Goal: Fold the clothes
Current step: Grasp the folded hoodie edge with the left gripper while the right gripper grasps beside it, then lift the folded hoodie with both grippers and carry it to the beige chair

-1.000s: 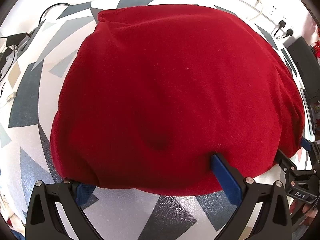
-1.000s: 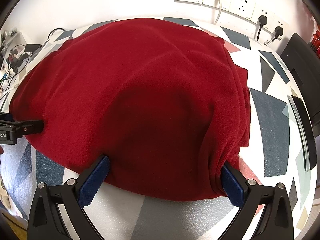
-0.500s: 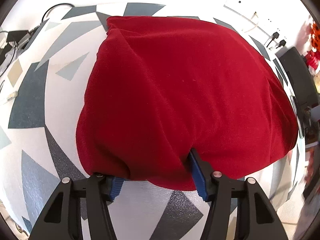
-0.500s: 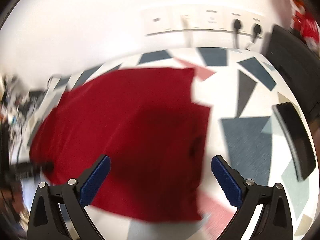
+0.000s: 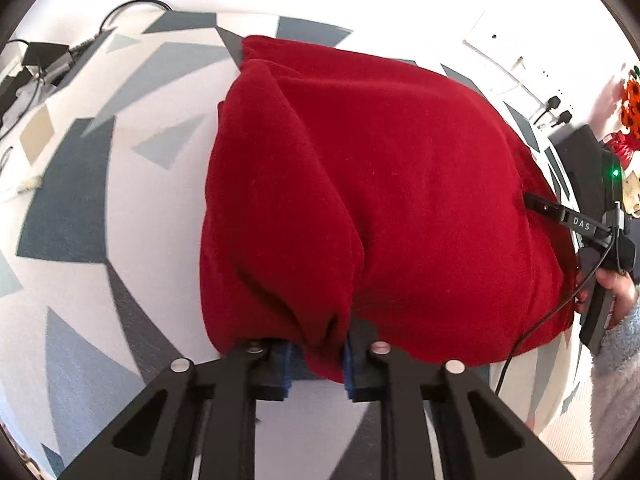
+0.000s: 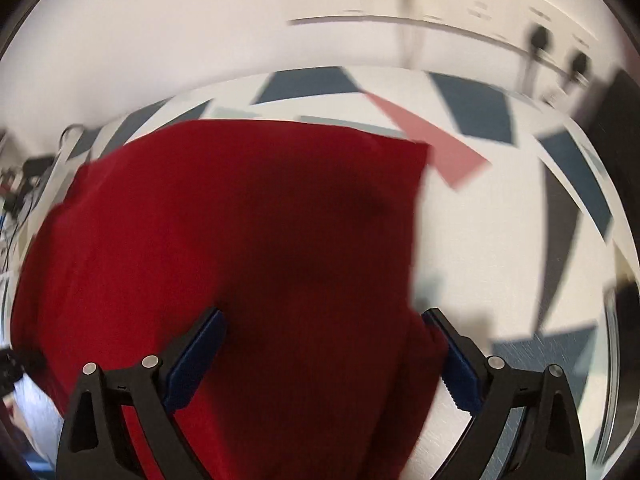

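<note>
Clamping red garment (image 5: 380,184) hem, left tongs (image 5: 316,356) just closed; right tongs (image 6: 324,360) apart.

Left gripper (image 5: 318,354) jaws just closing, blue pads pinching bunched near edge of red garment (image 5: 380,184). Garment lies on patterned tabletop (image 5: 92,184). Right gripper (image 5: 538,203) at garment's right edge, held by hand (image 5: 614,292); state unclear.

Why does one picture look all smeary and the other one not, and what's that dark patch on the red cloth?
Right wrist view: smeared with motion blur, so the wall sockets streak; the dark patch is a shadow on the red cloth. Left wrist view: sharp, though the fisheye bulges the red cloth, and the top is washed out by glare.
</note>
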Available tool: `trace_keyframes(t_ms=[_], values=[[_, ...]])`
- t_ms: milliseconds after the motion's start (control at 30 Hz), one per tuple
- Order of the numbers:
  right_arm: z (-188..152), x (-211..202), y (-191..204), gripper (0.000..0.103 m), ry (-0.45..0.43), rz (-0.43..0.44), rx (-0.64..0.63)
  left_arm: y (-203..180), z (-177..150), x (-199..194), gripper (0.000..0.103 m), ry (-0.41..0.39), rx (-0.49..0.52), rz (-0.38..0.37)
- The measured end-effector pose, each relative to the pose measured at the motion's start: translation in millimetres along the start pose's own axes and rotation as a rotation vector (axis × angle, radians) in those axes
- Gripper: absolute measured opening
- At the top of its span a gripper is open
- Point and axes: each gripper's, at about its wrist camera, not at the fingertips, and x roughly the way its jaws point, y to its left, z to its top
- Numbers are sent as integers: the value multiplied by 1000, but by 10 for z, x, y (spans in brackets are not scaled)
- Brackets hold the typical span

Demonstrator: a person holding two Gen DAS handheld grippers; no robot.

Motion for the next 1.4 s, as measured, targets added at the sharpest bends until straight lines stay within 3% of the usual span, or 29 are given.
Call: trace_keyframes(t_ms=[133, 200, 233, 267, 300, 333, 367, 400, 500, 600, 700, 867, 933, 1033, 1133, 1167, 1400], values=[[147, 118, 224, 98, 2, 26, -67, 188, 132, 33, 16, -9, 31, 11], [210, 158, 367, 91, 3, 61, -103, 268, 207, 53, 15, -13, 50, 21], [227, 171, 441, 88, 4, 70, -126, 227, 21, 18, 15, -16, 60, 29], [239, 181, 516, 77, 6, 77, -151, 182, -189, -21, 15, -19, 70, 36], [251, 186, 600, 58, 5, 86, -178, 92, -157, 42, 15, -21, 72, 38], [262, 188, 659, 46, 9, 111, -193, -3, -95, 117, 14, -22, 73, 40], [265, 194, 701, 25, 25, 151, -184, -108, -149, 106, 14, -24, 66, 42], [267, 200, 742, 25, 43, 193, -170, -214, -217, 84, 13, -26, 59, 44], [261, 203, 829, 20, 59, 207, -173, -133, -208, 1, 12, -35, 18, 47], [195, 48, 794, 18, 30, 237, -125, -24, -284, -206, 11, -64, -43, 35], [144, -293, 746, 18, -34, 293, -93, -2, -426, -526, 11, -115, -78, 24], [-52, -931, 888, 18, -141, 356, -155, 86, -949, -1324, 11, -234, -124, 53], [-112, -1134, 967, 18, -175, 385, -179, -5, -970, -1380, 11, -282, -164, 70], [-244, -1430, 1121, 18, -217, 433, -238, 180, -930, -1627, 11, -341, -234, 90], [-478, -1721, 1308, 18, -241, 505, -318, 79, -1266, -1838, 11, -394, -311, 139], [-565, -1792, 1372, 18, -245, 530, -343, 186, -1414, -2112, 11, -404, -330, 151], [-1068, -2006, 2188, 18, -176, 688, -506, 660, -2416, -2604, 11, -458, -566, 252]])
